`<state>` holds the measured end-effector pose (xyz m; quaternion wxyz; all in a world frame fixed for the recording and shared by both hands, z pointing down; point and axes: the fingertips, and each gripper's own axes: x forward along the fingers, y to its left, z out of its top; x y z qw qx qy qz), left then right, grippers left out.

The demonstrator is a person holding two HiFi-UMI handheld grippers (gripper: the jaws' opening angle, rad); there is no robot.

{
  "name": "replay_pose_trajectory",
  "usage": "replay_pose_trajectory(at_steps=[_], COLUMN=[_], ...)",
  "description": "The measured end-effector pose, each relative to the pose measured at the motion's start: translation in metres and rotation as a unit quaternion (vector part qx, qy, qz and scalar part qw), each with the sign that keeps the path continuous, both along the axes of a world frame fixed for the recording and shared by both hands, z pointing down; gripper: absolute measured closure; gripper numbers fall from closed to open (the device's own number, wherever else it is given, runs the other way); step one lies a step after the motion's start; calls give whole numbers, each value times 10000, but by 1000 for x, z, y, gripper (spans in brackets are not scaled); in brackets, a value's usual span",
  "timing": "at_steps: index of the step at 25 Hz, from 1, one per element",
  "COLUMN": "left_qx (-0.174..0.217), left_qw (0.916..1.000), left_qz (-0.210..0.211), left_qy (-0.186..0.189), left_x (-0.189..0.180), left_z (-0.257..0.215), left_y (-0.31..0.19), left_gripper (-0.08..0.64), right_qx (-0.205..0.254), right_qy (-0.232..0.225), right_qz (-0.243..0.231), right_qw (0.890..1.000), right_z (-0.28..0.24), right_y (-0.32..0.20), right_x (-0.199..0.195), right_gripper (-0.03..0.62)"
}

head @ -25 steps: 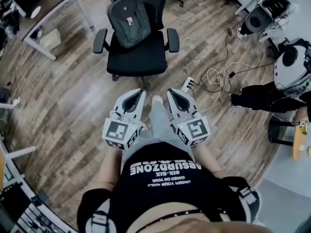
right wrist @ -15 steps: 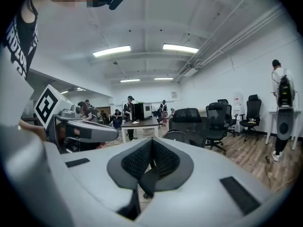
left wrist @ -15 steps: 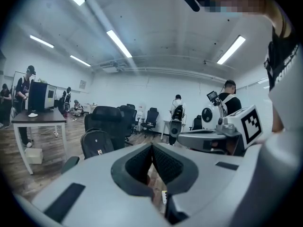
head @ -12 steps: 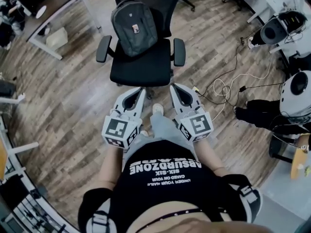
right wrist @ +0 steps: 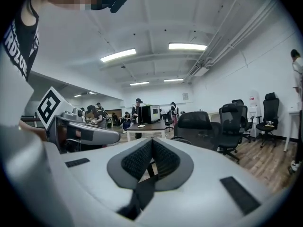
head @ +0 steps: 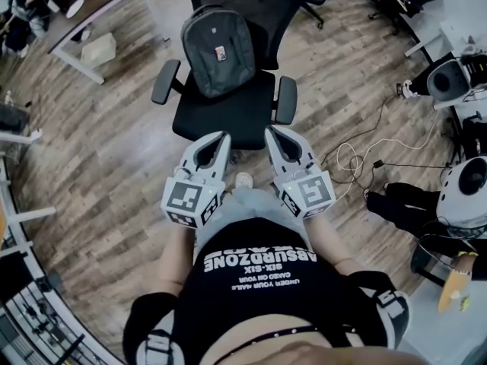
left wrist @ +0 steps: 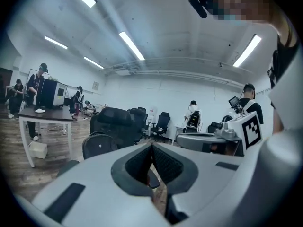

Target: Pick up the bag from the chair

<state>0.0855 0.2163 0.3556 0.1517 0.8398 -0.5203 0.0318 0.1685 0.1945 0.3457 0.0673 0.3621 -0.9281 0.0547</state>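
A dark grey backpack (head: 220, 50) leans upright against the back of a black office chair (head: 228, 111) with armrests, straight ahead in the head view. The same backpack (left wrist: 98, 144) shows in the left gripper view, low and left of the jaws. My left gripper (head: 223, 137) and right gripper (head: 269, 131) are held side by side just short of the seat's front edge, both pointing at the chair. Both jaws are closed tip to tip with nothing between them. The right gripper view shows the chair's headrest (right wrist: 195, 120) beyond its tips (right wrist: 151, 141).
A white-legged desk (head: 97, 10) stands at the far left, with a pale box (head: 97, 49) under it. Cables (head: 358, 158) trail over the wood floor at the right, near a seated person's legs (head: 403, 204). More office chairs and several people fill the room's background.
The chair and backpack have come nearer in the head view over the last second. Both grippers now reach almost to the seat's front edge, still closed.
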Motion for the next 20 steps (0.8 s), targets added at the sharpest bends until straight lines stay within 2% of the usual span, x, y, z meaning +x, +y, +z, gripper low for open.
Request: replay_pose_trajectory(at_steps=[6,11,20], left_qx=[-144,-262,-592], left_qw=[9994,9982,9970], left_qz=[-318,-527,-486], left_qy=[-46,-113,-72], left_x=[-6,-24,-39], left_z=[10,17,39], left_y=[-13,-27,-101], left_gripper=[541,541,541], right_qx=[-68,-137,-132], right_qy=[53,-31,32], right_qz=[-199,-429,-336], right_qw=[9998,9990,9993], right_z=[10,16,21], right_y=[-21,-38,-109], right_x=[2,-15,-43], right_gripper=[575,575,575])
